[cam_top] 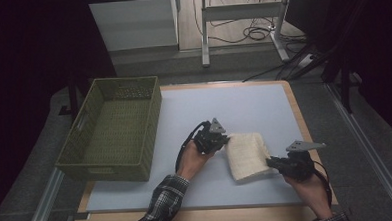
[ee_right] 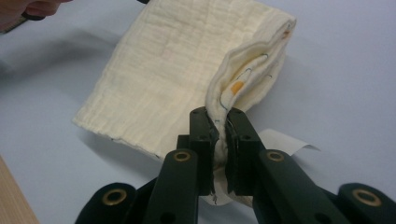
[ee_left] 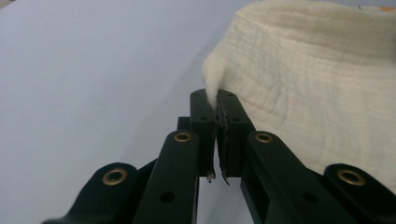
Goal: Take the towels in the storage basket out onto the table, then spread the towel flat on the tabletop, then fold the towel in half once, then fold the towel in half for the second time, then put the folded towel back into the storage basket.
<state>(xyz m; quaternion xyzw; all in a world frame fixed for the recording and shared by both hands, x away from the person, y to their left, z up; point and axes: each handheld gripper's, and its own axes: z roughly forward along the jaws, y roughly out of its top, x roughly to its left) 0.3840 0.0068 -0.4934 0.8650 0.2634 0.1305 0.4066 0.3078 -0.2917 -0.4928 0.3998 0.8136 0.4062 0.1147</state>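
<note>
Right now both tools are pinched shut on the folded cream cloth (cam_top: 246, 156), which lies on the pale table (cam_top: 244, 108) right of centre in the high view. At the cloth's left edge, the left gripper (ee_left: 217, 105) has a small tuft of fabric nipped between its closed jaws. From the lower right, the right gripper (ee_right: 218, 122) clamps the cloth's layered corner, while a green woven basket (cam_top: 113, 129) sits well apart at the left.
</note>
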